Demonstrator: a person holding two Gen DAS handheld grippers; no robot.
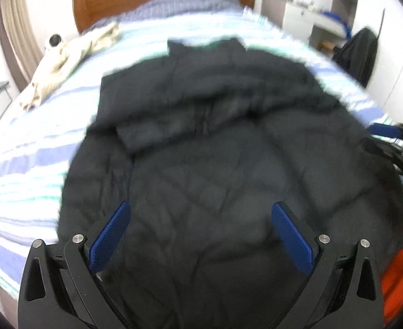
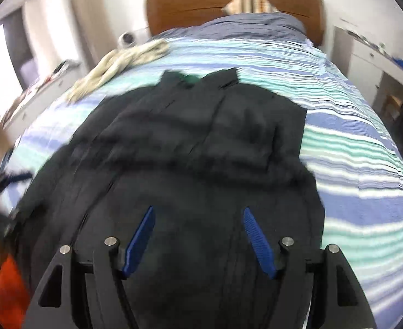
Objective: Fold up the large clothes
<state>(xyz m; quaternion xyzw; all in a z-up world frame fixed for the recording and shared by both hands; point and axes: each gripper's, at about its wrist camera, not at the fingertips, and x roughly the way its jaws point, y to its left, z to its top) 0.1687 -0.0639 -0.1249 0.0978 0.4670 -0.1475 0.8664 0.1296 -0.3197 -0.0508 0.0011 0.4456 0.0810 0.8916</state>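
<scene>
A large black quilted jacket [image 1: 215, 150] lies spread on the striped bed [image 1: 23, 164], collar toward the headboard, with one sleeve folded across its chest. My left gripper [image 1: 201, 208] hovers open over the jacket's lower part, and nothing is pinched between its blue pads [image 1: 110, 238]. In the right wrist view the same jacket [image 2: 187, 142] fills the middle. My right gripper [image 2: 198, 209] stands open above its lower half, and its blue pads [image 2: 257, 242] grip nothing. Each gripper shows blurred at the other view's edge: the right gripper [image 1: 393, 142] and the left gripper [image 2: 9, 181].
A cream cloth [image 1: 64, 63] and a small white round device [image 1: 54, 41] lie at the bed's far left. A wooden headboard [image 2: 201, 5], a pillow and a grey-blue blanket [image 2: 242, 27] sit at the far end. White shelves [image 1: 311, 16] and a dark hanging garment [image 1: 360, 52] stand right. Orange fabric [image 1: 401, 274] is near me.
</scene>
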